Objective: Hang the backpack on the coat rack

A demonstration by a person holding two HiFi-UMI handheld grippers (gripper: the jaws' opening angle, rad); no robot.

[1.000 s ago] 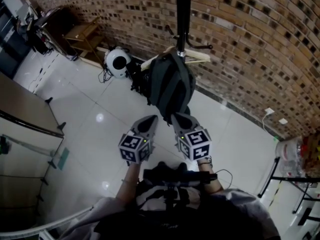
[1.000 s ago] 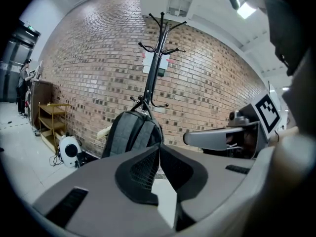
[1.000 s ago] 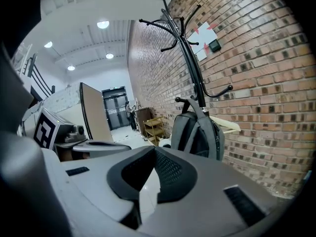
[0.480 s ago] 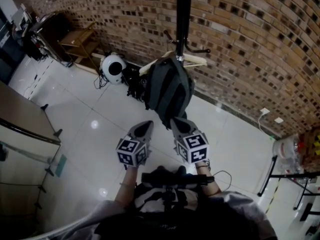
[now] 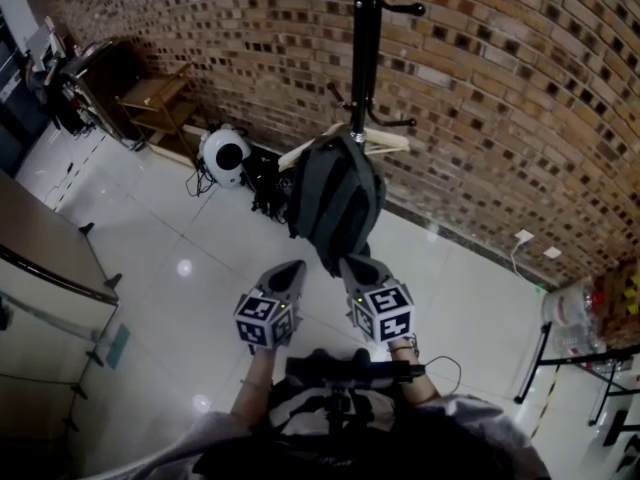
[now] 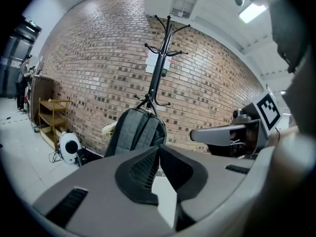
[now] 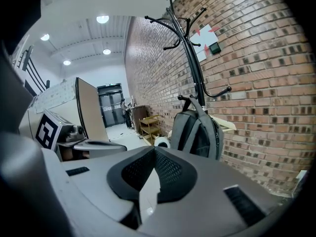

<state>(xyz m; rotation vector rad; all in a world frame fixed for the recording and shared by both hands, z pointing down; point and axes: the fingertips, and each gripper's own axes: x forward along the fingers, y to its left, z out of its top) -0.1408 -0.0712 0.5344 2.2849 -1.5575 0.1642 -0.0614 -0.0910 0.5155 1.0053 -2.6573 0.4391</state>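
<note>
Both grippers are pointing at a gray backpack (image 5: 335, 198). The left gripper (image 5: 292, 267) is keeping its jaws pressed together on nothing, and the right gripper (image 5: 353, 261), just beside it, is doing the same. Neither is touching the backpack; the right one's tip is showing just below the bag's lower end in the head view.

The backpack is hanging by its top loop from a low hook of the black coat rack (image 5: 365, 48), its straps facing the person. What it is holding cannot be seen. The rack is standing at the floor's (image 5: 190, 228) edge, against the brick wall (image 5: 500, 98), with a pale wooden hanger (image 5: 385, 140) sticking out behind the bag.

To the left along the same edge, a round white appliance (image 5: 225, 155) is sitting on the floor, and beyond it a wooden shelf (image 5: 158, 93) is standing. At the floor's far right, a clear container (image 5: 590, 313) is holding reddish and yellow things too blurred to name.
</note>
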